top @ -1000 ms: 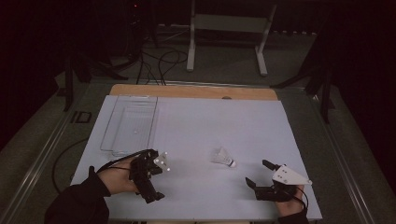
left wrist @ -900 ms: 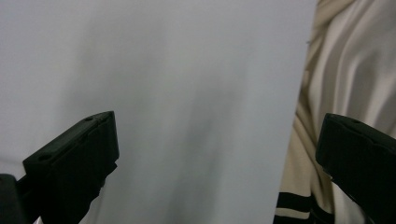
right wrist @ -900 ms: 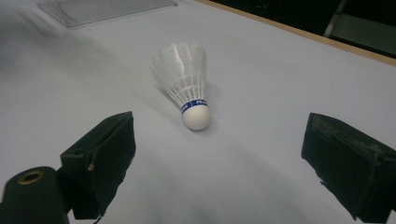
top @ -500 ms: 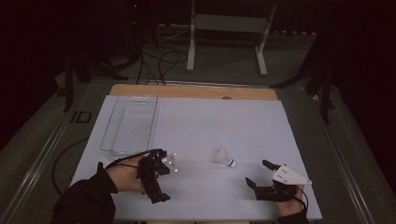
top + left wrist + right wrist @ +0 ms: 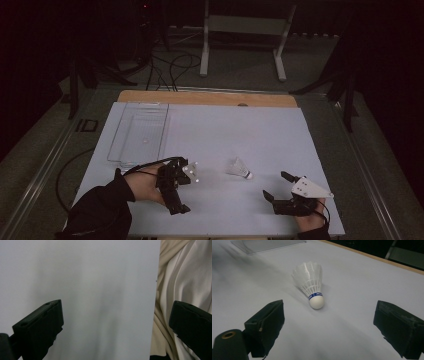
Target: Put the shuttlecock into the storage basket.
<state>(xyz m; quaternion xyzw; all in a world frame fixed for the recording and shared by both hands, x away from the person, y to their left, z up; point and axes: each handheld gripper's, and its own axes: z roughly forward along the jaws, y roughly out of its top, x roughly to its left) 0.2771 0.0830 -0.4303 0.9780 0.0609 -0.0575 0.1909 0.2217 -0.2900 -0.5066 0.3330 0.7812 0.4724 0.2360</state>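
Note:
A white feather shuttlecock lies on its side on the white table sheet, cork end toward the right. The right gripper view has the shuttlecock a short way ahead, its white cork and blue band facing the jaws. My right gripper rests near the front right, open and empty, aimed at the shuttlecock; in its own view the gripper has both jaws wide apart. My left gripper hovers left of the shuttlecock. That gripper is open over bare sheet and holds nothing.
A clear plastic tray lies empty at the back left of the sheet, and its corner shows far off. Cream fabric hangs past the sheet's front edge. A wooden strip borders the far side.
My left gripper has moved to the right, closer to the shuttlecock, and turned a little. The right gripper and the shuttlecock have stayed put.

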